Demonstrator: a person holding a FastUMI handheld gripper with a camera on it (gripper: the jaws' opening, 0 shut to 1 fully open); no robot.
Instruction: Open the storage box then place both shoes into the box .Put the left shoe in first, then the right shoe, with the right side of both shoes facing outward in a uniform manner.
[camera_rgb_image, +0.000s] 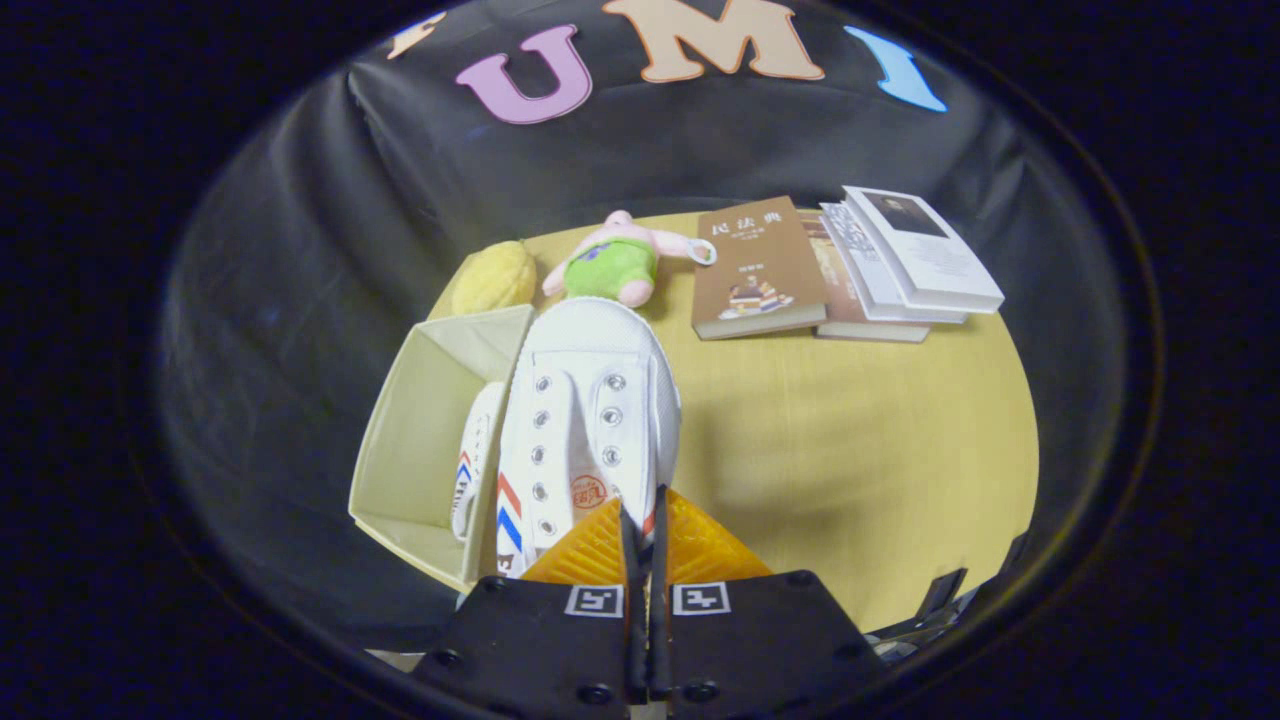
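Observation:
My gripper (645, 530) is shut on a white canvas shoe (590, 420), pinching its rim near the heel. The shoe points away from me, toe up toward the plush toy, with red and blue stripes on its left flank. It hangs over the right edge of the open beige fabric storage box (420, 420). Inside the box, against its right wall, lies a second white shoe (472, 470) with the same stripes, mostly hidden by the held shoe.
The box sits at the left edge of a round yellow table (850, 450). Behind it lie a yellow lemon-like object (495, 277) and a pink-and-green plush toy (615, 262). Several books (850, 265) are stacked at the back right.

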